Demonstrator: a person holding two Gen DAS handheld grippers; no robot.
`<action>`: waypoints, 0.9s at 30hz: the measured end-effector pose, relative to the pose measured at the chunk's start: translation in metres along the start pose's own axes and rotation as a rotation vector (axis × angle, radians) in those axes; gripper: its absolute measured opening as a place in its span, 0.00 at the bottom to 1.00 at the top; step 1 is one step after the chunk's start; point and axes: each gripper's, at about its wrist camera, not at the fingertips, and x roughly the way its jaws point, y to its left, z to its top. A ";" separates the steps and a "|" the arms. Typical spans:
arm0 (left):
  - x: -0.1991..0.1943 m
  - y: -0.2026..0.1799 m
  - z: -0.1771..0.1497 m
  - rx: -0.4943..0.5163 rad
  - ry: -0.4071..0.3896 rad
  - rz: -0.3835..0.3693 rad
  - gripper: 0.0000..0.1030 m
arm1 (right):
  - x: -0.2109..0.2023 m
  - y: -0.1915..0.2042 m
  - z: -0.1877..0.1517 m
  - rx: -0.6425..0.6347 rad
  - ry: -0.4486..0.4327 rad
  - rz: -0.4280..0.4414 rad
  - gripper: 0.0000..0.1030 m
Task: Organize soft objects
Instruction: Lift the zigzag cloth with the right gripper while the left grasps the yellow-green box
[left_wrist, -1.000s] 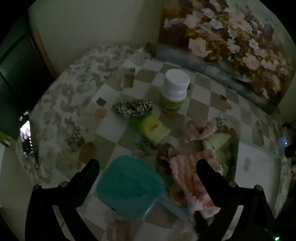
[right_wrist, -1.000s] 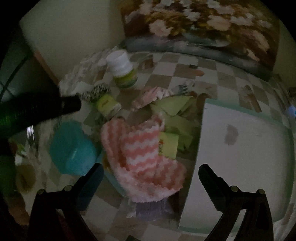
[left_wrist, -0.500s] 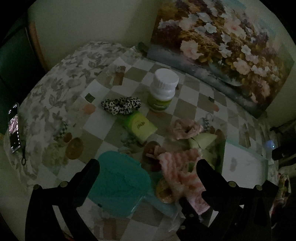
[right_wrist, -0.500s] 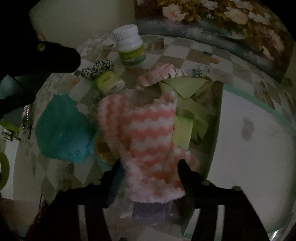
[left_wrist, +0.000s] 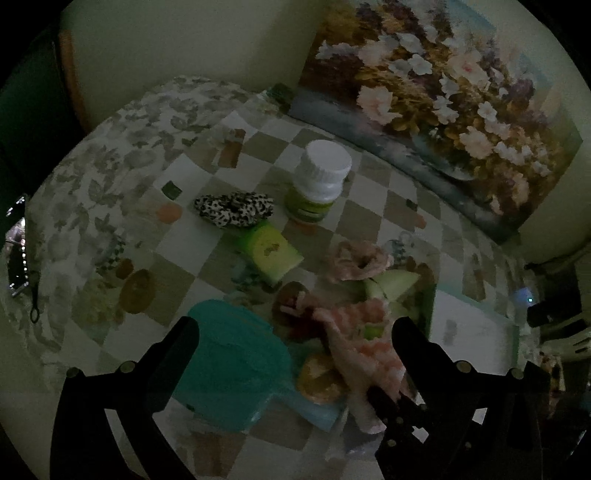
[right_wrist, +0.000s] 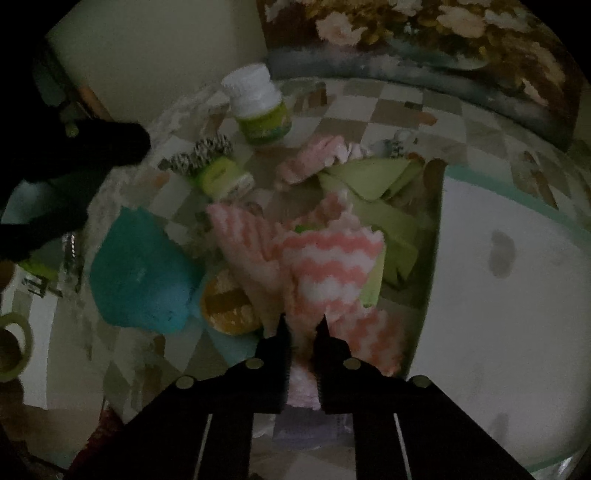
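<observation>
A fluffy pink-and-white zigzag cloth (right_wrist: 328, 266) lies bunched over the edge of a white tray (right_wrist: 498, 295). My right gripper (right_wrist: 303, 325) has its jaws closing on the cloth's near end, and the pads pinch the fabric. In the left wrist view the same cloth (left_wrist: 354, 339) hangs from the right gripper's dark fingers (left_wrist: 388, 402). My left gripper (left_wrist: 295, 347) stands open above a teal soft pad (left_wrist: 229, 365) with nothing between its fingers. A leopard scrunchie (left_wrist: 232, 208), a pink scrunchie (left_wrist: 358, 258) and a green cloth (right_wrist: 373, 177) lie further back.
A white-capped bottle (left_wrist: 317, 181) and a green box (left_wrist: 271, 251) stand mid-table on the checkered tablecloth (left_wrist: 110, 206). An orange disc (right_wrist: 229, 302) lies beside the teal pad. A flower painting (left_wrist: 443, 110) leans at the back. The room is dim.
The right gripper's jaws went from wide open to pinched on the pink-and-white cloth, which has bunched up. The left gripper stayed open and barely shifted.
</observation>
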 end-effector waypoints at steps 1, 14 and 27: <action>0.000 -0.001 0.000 0.000 0.005 -0.010 1.00 | -0.002 -0.001 0.001 0.003 -0.008 0.007 0.10; -0.006 -0.024 -0.006 0.067 0.018 -0.040 1.00 | -0.062 -0.027 0.011 0.105 -0.189 0.045 0.10; 0.016 -0.078 -0.028 0.255 0.082 -0.032 0.89 | -0.129 -0.068 0.007 0.220 -0.387 -0.030 0.10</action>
